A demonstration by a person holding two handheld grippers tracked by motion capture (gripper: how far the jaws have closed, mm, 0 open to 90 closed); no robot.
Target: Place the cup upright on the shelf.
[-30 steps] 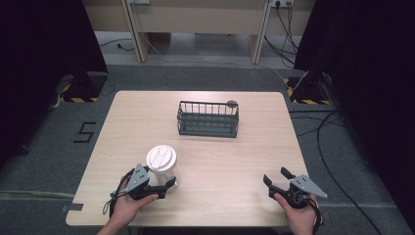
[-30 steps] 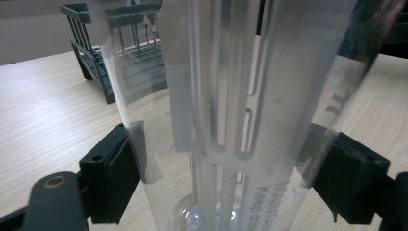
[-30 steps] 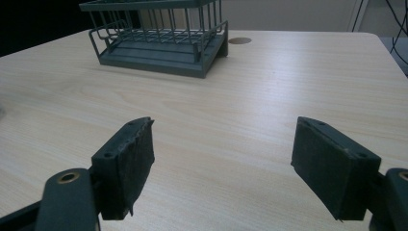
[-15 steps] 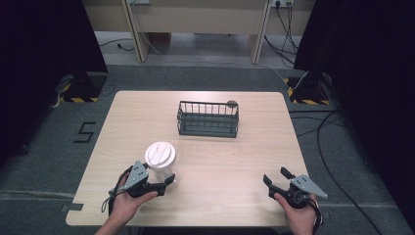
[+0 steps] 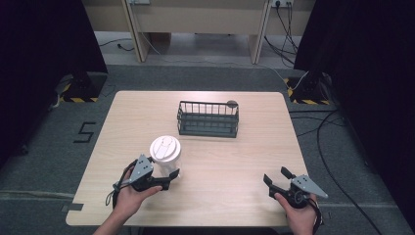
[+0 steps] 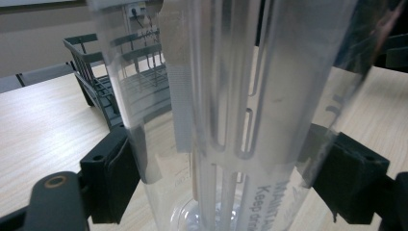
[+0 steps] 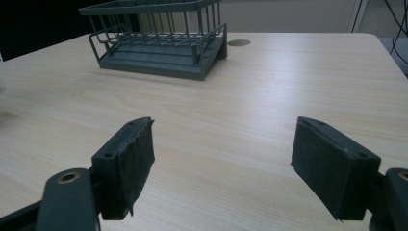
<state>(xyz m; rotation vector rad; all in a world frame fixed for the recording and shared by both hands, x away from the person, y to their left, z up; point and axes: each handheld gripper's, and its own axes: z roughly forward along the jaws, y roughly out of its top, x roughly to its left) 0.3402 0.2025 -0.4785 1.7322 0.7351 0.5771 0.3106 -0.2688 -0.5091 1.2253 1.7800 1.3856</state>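
A clear plastic cup (image 5: 165, 152) with a white lid stands at the table's front left. My left gripper (image 5: 169, 177) is shut on its lower part. In the left gripper view the cup's transparent wall (image 6: 240, 120) sits between the two black pads (image 6: 113, 175), which press on both sides. My right gripper (image 5: 276, 175) rests near the front right edge of the table, open. In the right gripper view nothing lies between the right gripper's (image 7: 223, 159) jaws. A dark wire basket (image 5: 208, 120) stands empty at the middle back, far from both grippers.
The light wooden table (image 5: 235, 161) carries a small round dark disc (image 5: 232, 103) just behind the basket (image 7: 159, 53). Cables and dark stands lie on the grey floor around the table. Bare tabletop stretches between the two grippers.
The cup and my left gripper have shifted slightly away from the front edge. My right gripper has stayed still and open.
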